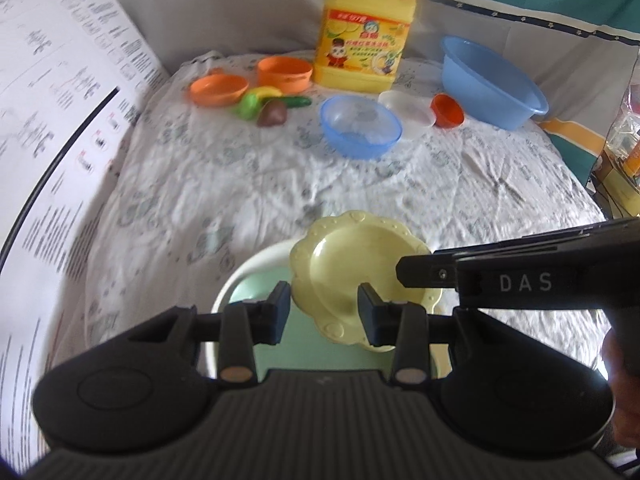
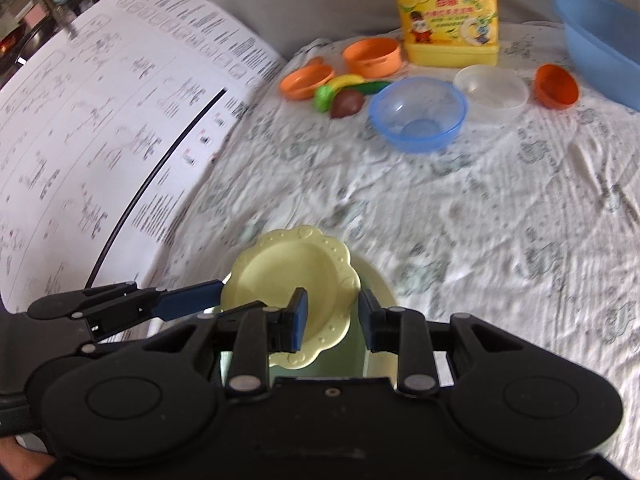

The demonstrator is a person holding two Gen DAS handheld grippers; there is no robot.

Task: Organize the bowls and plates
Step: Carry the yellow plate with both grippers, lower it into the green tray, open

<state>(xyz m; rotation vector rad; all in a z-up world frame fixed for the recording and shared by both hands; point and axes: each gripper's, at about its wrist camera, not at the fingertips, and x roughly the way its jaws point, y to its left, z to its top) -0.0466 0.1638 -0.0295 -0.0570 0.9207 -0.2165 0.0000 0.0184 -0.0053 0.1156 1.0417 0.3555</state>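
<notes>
A small yellow scalloped plate (image 1: 352, 264) (image 2: 288, 268) hangs between both grippers, above a pale green plate with a white rim (image 1: 240, 276) (image 2: 380, 284). Whether the two plates touch is unclear. My left gripper (image 1: 324, 312) (image 2: 218, 290) straddles the yellow plate's left rim, jaws narrow and pressed on it. From the opposite side, my right gripper (image 2: 333, 318) (image 1: 404, 274) is shut on the right rim the same way. The near part of the green plate is hidden behind the gripper bodies.
On the white patterned cloth further back stand a blue bowl (image 1: 360, 124), a clear container (image 1: 408, 110), a small orange cup (image 1: 448, 110), a blue basin (image 1: 492, 80), a yellow detergent jug (image 1: 364, 28), orange dishes (image 1: 218, 90) and toy food (image 1: 264, 106). A large printed sheet (image 1: 60, 120) rises at left.
</notes>
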